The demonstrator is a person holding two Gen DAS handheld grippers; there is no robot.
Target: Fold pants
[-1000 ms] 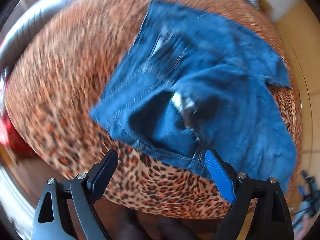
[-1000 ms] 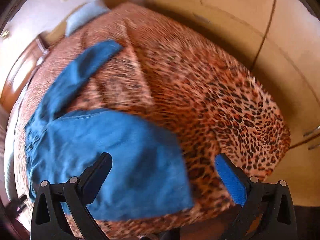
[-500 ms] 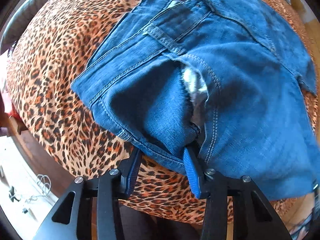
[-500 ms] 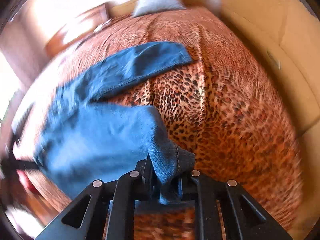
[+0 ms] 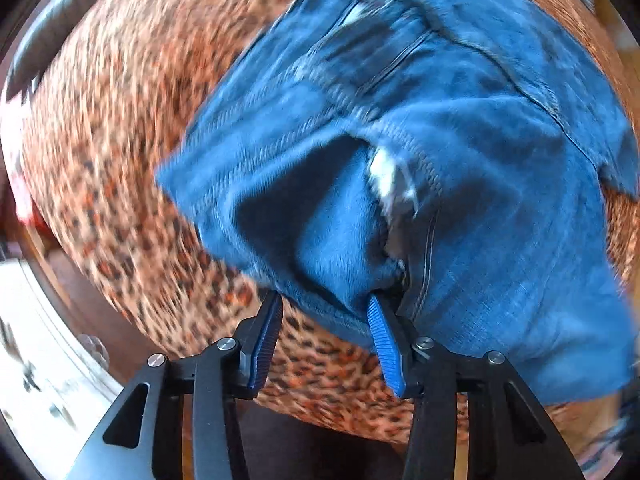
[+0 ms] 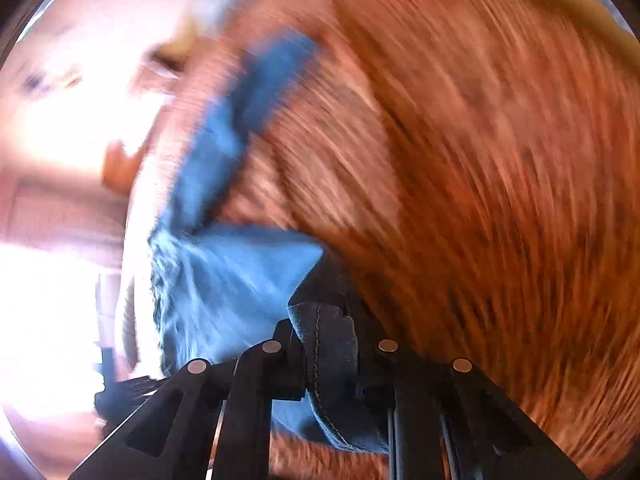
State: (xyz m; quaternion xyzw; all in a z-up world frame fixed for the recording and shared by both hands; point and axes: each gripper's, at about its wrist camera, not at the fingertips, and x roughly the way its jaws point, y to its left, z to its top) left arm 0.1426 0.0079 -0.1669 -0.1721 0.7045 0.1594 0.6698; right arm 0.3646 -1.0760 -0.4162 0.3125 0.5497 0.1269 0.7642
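Blue jeans (image 5: 460, 152) lie spread on a leopard-print bedspread (image 5: 120, 120). My left gripper (image 5: 325, 306) points down at the near edge of the waist. A bunched fold of waistband by the fly sits between its pads, which press on it while the jaws are opening slightly. In the blurred right wrist view, my right gripper (image 6: 324, 340) has a dark hem of one pant leg (image 6: 332, 360) pinched between its fingers, and its jaws are closing. The rest of the jeans (image 6: 224, 280) trails to the left, and the other leg (image 6: 256, 92) stretches away across the bedspread (image 6: 480, 160).
The bed's near edge curves below the left gripper, with pale floor (image 5: 40, 360) beyond it at lower left. Something red (image 5: 24, 208) sits at the far left. Bright, blurred wooden furniture (image 6: 60, 216) fills the left side of the right wrist view.
Both grippers went from wide open to shut on denim: the left on the waistband, the right on a leg hem. The right has since swung, pulling the hem along.
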